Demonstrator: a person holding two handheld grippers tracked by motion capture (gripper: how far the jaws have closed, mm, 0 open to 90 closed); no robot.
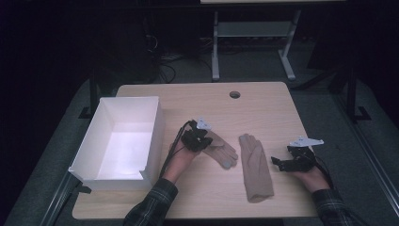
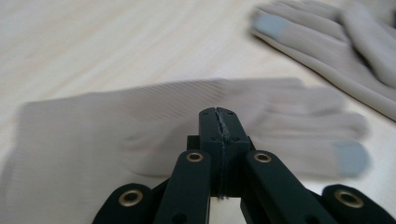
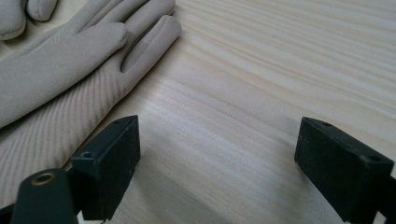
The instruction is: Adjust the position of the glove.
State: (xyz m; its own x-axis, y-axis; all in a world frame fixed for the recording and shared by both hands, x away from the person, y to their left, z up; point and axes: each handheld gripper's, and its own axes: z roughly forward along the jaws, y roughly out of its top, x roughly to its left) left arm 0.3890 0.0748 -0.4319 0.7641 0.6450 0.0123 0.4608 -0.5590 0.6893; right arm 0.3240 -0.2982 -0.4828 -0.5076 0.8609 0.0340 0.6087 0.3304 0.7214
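Beige glove (image 1: 221, 149) under the closed left tool (image 1: 203, 140) bears no readable label.

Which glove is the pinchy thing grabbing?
The beige glove nearer the white box: the left gripper is shut on this left glove. The other glove lies flat by the open right gripper, untouched.

Two beige ribbed cloth gloves (image 1: 223, 150) (image 1: 254, 165) lie on a pale matt wood-grain table (image 1: 268, 103) beside a smooth white box (image 1: 121, 141).
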